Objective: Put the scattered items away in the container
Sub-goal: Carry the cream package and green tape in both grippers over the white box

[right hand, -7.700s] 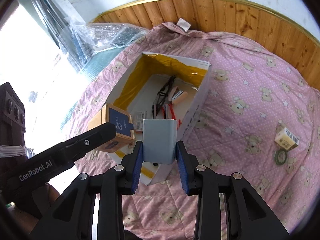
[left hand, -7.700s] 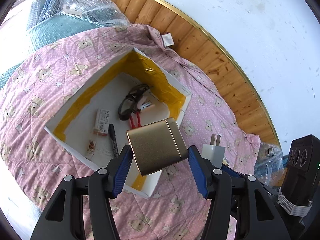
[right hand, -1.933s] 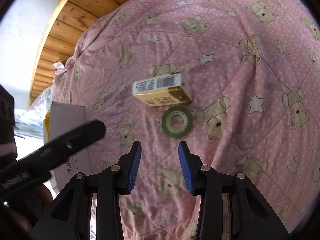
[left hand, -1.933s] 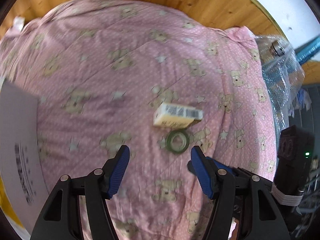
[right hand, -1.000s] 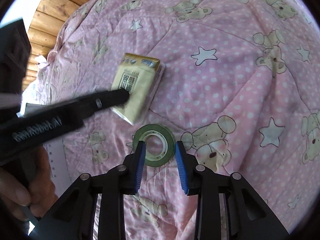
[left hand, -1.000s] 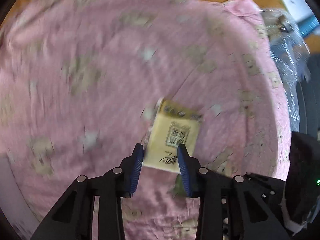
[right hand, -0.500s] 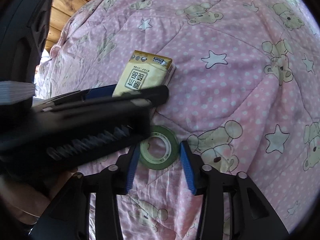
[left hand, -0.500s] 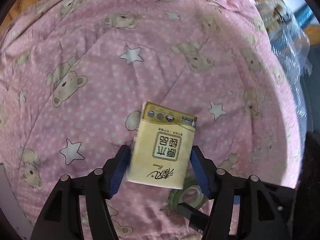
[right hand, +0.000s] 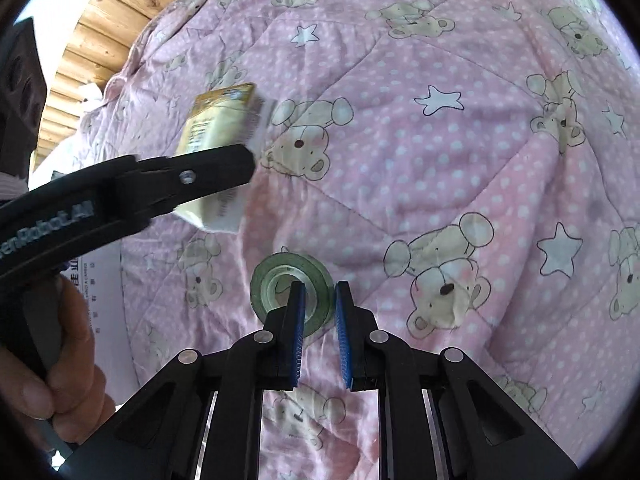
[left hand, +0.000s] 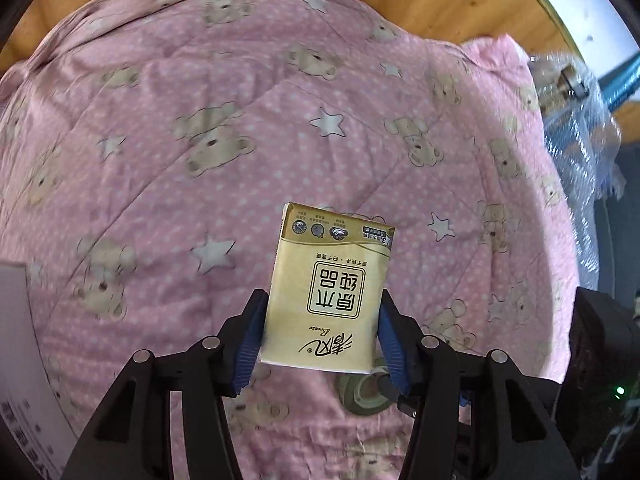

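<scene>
A yellow tissue pack (left hand: 332,288) sits between the blue pads of my left gripper (left hand: 322,312), which is shut on it and holds it above the pink quilt. Below it lies a green tape roll (left hand: 356,396). In the right wrist view the tape roll (right hand: 272,276) lies flat on the quilt. My right gripper (right hand: 319,300) has closed on its near rim, one finger in the hole and one outside. The left gripper's finger (right hand: 192,178) crosses the upper left with the tissue pack (right hand: 224,120), which is blurred.
The pink bear-print quilt (left hand: 240,140) covers most of both views. A corner of the white box (left hand: 12,360) shows at the left edge, and again behind the hand (right hand: 60,340). Bubble wrap (left hand: 580,140) lies off the quilt at the right, and wooden boards (right hand: 120,12) beyond it.
My left gripper has shut on the tissue pack and raised it off the quilt. The right gripper's fingers have narrowed onto the tape roll's rim.
</scene>
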The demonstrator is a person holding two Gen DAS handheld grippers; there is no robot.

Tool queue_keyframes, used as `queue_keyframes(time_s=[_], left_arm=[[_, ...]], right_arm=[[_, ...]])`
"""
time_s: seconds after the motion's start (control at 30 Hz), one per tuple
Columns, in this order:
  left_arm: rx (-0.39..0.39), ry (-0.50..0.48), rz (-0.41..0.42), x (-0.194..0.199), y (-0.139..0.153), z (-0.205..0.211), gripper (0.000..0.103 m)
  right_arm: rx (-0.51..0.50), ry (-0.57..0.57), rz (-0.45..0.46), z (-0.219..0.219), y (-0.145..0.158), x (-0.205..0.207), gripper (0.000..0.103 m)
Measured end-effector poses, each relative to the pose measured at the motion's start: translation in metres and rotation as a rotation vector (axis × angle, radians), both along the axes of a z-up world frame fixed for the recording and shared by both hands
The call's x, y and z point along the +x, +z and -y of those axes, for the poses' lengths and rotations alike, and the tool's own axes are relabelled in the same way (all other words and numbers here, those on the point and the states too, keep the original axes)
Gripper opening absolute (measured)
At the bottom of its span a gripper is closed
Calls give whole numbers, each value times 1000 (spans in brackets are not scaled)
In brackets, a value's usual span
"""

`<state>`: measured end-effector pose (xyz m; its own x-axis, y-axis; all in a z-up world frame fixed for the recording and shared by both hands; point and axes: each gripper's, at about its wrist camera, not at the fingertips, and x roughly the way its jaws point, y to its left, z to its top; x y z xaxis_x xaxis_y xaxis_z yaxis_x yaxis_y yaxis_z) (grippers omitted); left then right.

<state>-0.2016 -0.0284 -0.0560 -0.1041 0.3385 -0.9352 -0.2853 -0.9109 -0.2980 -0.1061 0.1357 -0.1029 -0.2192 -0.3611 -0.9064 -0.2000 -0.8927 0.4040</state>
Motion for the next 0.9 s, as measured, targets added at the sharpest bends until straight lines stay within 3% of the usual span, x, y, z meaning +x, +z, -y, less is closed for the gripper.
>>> queue_keyframes(time_s=[0.33,0.9], left_arm=[[68,103,-2,13,25,35,54],[144,280,-122,76,99,121,54]], right_arm=[[-6,31,-39,21,28,0,16],[40,195,-155,91,102,28,16]])
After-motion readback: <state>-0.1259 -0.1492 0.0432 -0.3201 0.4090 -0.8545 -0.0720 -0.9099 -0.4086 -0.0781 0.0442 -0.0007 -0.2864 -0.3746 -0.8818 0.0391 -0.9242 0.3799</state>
